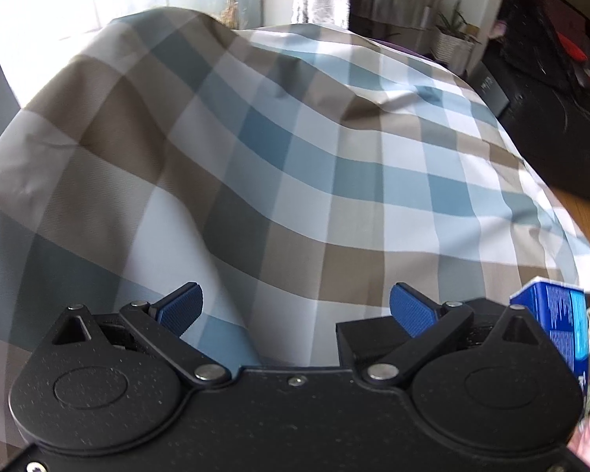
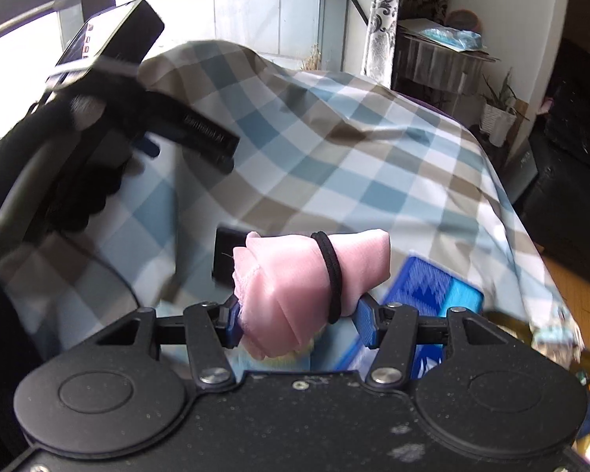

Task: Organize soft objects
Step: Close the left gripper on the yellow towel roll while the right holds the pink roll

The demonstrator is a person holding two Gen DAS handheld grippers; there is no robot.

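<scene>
My right gripper (image 2: 297,324) is shut on a rolled pink cloth (image 2: 291,283) bound by a black hair tie (image 2: 332,275), held above a checked blue, brown and white cover (image 2: 354,165). My left gripper (image 1: 295,308) is open and empty, its blue pads (image 1: 181,308) spread wide just above the same checked cover (image 1: 255,149). The left gripper also shows in the right wrist view (image 2: 98,118) at the upper left, blurred.
A blue box (image 2: 432,291) lies on the cover by the right gripper; it also shows in the left wrist view (image 1: 554,326). A small black object (image 2: 226,255) sits behind the pink roll. Dark furniture (image 1: 550,118) stands right; a window (image 2: 255,11) and curtain (image 2: 381,11) are behind.
</scene>
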